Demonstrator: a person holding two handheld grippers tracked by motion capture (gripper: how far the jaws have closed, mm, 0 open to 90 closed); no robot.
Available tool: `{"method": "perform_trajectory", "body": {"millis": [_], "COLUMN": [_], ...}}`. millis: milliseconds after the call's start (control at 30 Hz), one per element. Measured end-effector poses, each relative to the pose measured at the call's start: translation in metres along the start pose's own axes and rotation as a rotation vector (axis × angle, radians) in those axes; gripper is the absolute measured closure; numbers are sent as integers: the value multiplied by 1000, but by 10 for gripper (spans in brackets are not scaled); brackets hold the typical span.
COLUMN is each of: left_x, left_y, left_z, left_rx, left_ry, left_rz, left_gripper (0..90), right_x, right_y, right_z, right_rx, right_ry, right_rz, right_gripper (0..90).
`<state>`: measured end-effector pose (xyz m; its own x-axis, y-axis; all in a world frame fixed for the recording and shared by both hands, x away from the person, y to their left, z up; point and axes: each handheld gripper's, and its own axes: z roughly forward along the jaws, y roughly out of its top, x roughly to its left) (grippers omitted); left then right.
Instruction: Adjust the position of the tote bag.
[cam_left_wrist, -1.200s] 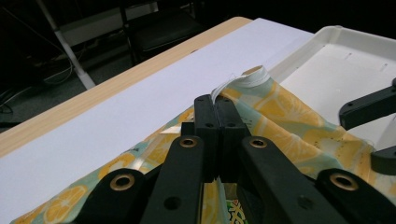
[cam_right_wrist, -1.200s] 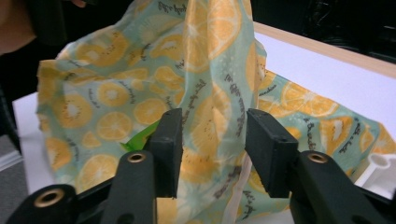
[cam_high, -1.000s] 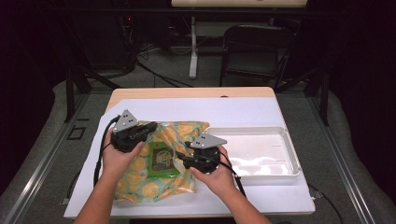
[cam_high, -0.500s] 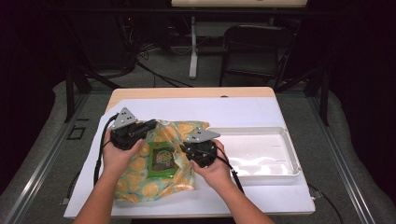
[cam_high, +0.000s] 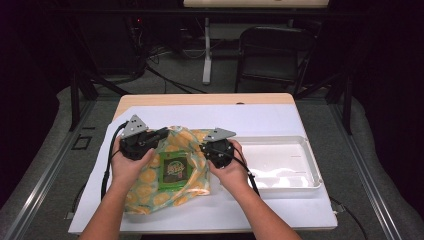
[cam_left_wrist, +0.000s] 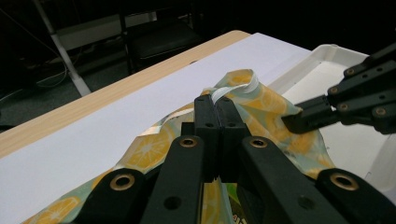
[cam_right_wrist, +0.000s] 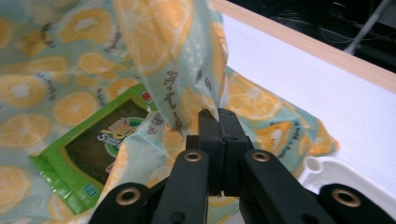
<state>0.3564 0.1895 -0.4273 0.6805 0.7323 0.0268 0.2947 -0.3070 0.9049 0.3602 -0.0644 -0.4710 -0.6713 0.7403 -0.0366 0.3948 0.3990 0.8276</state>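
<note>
High view: bag (cam_high: 165, 172) lies on tabletop (cam_high: 280, 120) beside tray (cam_high: 310, 165).

Left gripper (cam_left_wrist: 215, 105) view: fingers clamp the bag's rim.

Right gripper (cam_right_wrist: 218, 116) view: fingers, just closing, pinch fabric above packet (cam_right_wrist: 93, 140). We judge opening in hand; next, part rims.

Your left gripper (cam_high: 159, 134) has its two black jaws squeezed tight together, and your left hand (cam_high: 127, 165) holds it low. Your right gripper (cam_high: 204, 148) has just been closing its black jaws, now pressed together too. Both forearms reach forward, side by side.
</note>
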Motion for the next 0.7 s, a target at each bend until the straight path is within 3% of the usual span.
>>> {"method": "perform_trajectory", "body": {"millis": [267,700], "left_x": [0,5], "left_y": [-1,-10], "left_z": [2,15], "left_rx": [2,51], "left_ry": [7,10], "left_rz": [1,-11], "left_gripper": [893,893], "right_x": [-11,-10], "right_y": [9,2], "right_z": [3,34], "right_rx": [-9,77], "right_ry": [-43,-35], "right_rz": [18,-7], "right_gripper": [900,900]}}
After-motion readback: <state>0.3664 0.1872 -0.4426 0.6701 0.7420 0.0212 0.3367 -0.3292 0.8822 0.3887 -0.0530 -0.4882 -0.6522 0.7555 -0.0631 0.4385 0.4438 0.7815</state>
